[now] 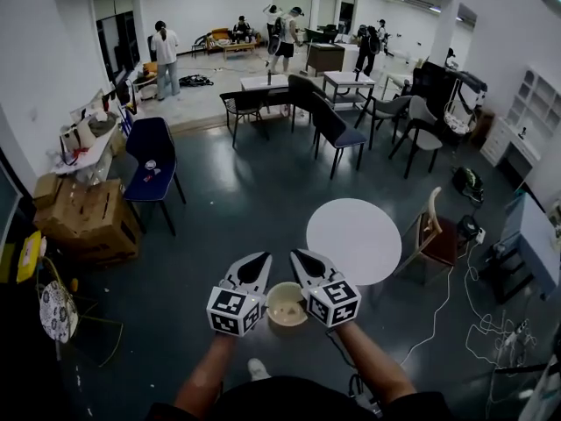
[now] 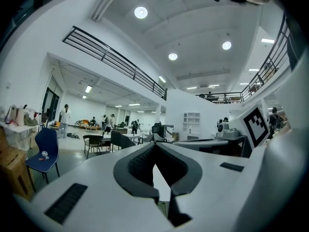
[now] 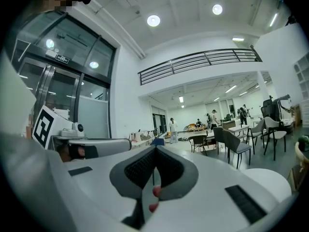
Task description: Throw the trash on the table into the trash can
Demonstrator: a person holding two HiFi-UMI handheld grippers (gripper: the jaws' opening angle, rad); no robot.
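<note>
In the head view both grippers are held side by side over the dark floor, pointing ahead. My left gripper [image 1: 262,258] [image 2: 154,148] is shut on a thin white scrap [image 2: 161,182] that stands edge-on between its pads. My right gripper [image 3: 155,150] [image 1: 298,254] is shut on a thin white scrap with red marks [image 3: 149,197]. A beige round bowl-like container [image 1: 287,303] shows between the two marker cubes; whether it is held or sits lower down I cannot tell. The round white table [image 1: 353,239] stands just ahead to the right, its top bare.
A wooden chair [image 1: 432,228] stands at the table's right. Cardboard boxes [image 1: 86,219] and a blue chair [image 1: 151,160] are at the left, dark chairs [image 1: 337,130] and tables further ahead. Cables [image 1: 456,301] trail across the floor at the right. Several people stand far back.
</note>
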